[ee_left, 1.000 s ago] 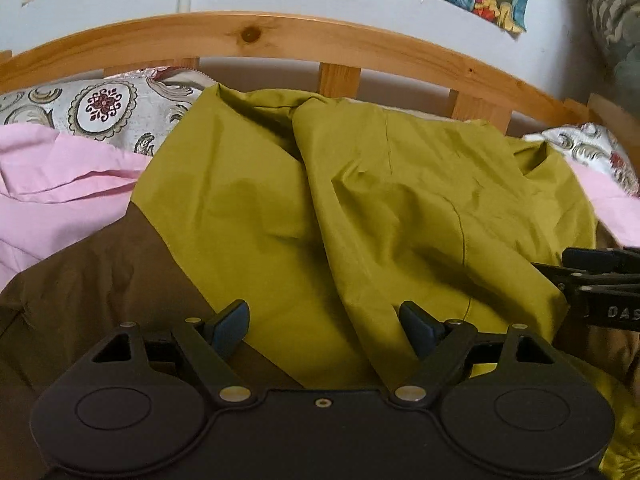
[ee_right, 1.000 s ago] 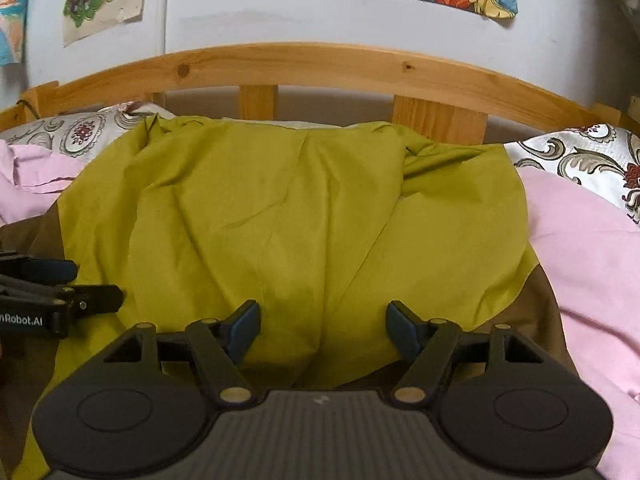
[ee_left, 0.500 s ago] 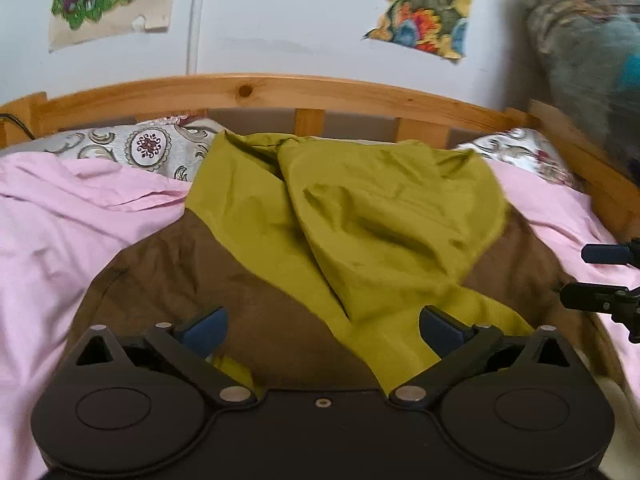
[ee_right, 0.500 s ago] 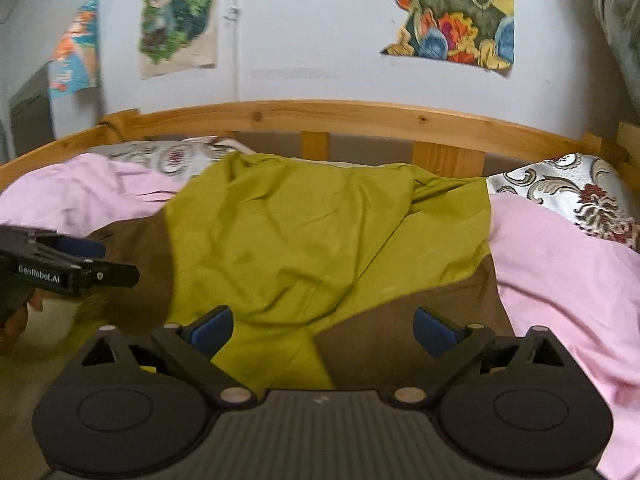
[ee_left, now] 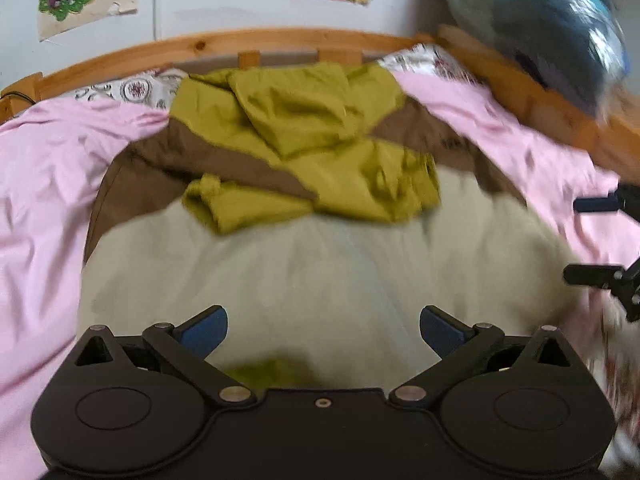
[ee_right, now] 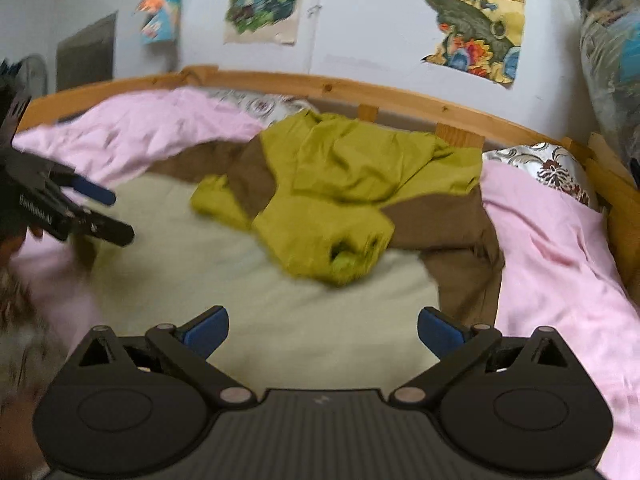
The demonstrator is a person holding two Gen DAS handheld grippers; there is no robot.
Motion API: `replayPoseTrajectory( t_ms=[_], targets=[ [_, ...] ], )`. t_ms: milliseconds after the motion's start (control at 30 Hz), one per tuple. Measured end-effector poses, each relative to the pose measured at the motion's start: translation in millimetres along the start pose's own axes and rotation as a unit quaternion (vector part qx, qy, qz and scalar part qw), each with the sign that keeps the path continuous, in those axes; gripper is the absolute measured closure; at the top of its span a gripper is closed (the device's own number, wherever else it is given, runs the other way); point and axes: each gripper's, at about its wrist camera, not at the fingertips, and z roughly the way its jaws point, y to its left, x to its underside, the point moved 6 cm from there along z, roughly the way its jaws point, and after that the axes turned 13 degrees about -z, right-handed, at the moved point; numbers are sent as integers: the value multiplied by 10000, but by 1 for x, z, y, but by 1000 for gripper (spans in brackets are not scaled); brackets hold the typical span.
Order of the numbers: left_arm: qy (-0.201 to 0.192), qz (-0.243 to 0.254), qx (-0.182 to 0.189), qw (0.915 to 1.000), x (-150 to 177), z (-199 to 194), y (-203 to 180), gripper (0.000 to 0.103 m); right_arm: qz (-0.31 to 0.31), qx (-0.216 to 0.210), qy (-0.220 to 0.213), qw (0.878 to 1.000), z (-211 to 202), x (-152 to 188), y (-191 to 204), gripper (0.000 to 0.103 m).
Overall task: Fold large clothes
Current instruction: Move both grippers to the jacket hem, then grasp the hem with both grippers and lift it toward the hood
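A large garment in olive (ee_left: 316, 120), brown (ee_left: 224, 160) and cream (ee_left: 320, 264) blocks lies spread on the bed. Its olive top is bunched and folded over near the headboard, with a crumpled sleeve (ee_right: 344, 256) resting on the cream part. My left gripper (ee_left: 323, 322) hovers open over the cream fabric with nothing between its blue pads. My right gripper (ee_right: 323, 322) is open too, above the cream area (ee_right: 260, 280) and empty. Each shows in the other's view: the right gripper (ee_left: 592, 240) at the right edge, the left gripper (ee_right: 116, 216) at the left edge. The picture is motion-blurred.
A pink sheet (ee_left: 44, 184) covers the bed on both sides of the garment. Patterned pillows (ee_left: 132, 90) (ee_right: 548, 164) lie against the curved wooden headboard (ee_left: 248, 40). A plastic-wrapped bundle (ee_left: 540, 20) sits at the far right, and posters (ee_right: 264, 0) hang on the wall.
Both grippers have drawn back from the olive fabric toward the near side of the bed and their jaws have widened. Much more of the garment now shows, including its cream part.
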Motion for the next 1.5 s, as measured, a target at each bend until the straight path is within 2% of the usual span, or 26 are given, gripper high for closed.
replayPoseTrajectory(
  t_ms=[100, 267, 400, 500, 633, 733, 800, 833, 933, 1000, 1067, 1167, 1233, 1267, 1300, 1400, 1500],
  targets=[
    [49, 321, -130, 9994, 17, -7, 13, 1, -360, -16, 138, 9993, -9, 17, 21, 0],
    [112, 1001, -763, 9920, 30, 0, 25, 1, -685, 118, 674, 9953, 7, 39, 36, 0],
    [80, 1570, -1379, 9779, 31, 16, 29, 1, -866, 342, 910, 9915, 27, 47, 36, 0],
    [100, 1911, -1432, 9710, 37, 22, 27, 0, -934, 486, 988, 9895, 40, 51, 35, 0],
    [151, 2485, -1627, 9547, 45, 21, 26, 0, -1122, 804, 946, 9859, 44, 54, 28, 0],
    [242, 2662, -1903, 9446, 45, 16, 38, 0, -1265, 1374, 959, 9777, 37, 54, 16, 1],
    [301, 2739, -2113, 9378, 44, 15, 49, 2, -1131, 1567, 974, 9763, 33, 56, 6, 1],
    [301, 2718, -2171, 9371, 42, 14, 54, 2, -1006, 1583, 980, 9774, 31, 57, 1, 1],
    [302, 2538, -2191, 9416, 36, 15, 64, 9, -796, 1519, 1007, 9800, 31, 59, -9, 1],
    [254, 2618, -2217, 9390, 34, 18, 63, 16, -861, 1482, 1059, 9795, 31, 61, -8, 2],
    [209, 2818, -2184, 9341, 34, 19, 59, 30, -998, 1447, 1097, 9783, 31, 63, -3, 6],
    [91, 2972, -2108, 9312, 33, 19, 53, 65, -1226, 1437, 1083, 9760, 30, 63, 4, 23],
    [-3, 2967, -2026, 9333, 31, 16, 50, 78, -1360, 1387, 1066, 9751, 30, 62, 9, 51],
    [-72, 2918, -1977, 9358, 29, 14, 50, 90, -1411, 1367, 1064, 9747, 30, 62, 11, 60],
    [-151, 2835, -1948, 9389, 27, 10, 50, 95, -1442, 1340, 1049, 9748, 29, 60, 13, 74],
    [-421, 2462, -1837, 9507, 15, -3, 50, 100, -1329, 1396, 844, 9776, 21, 52, 10, 95],
    [-773, 2122, -1801, 9574, 0, -22, 50, 101, -1007, 1495, 550, 9821, 7, 36, -1, 101]
  ],
)
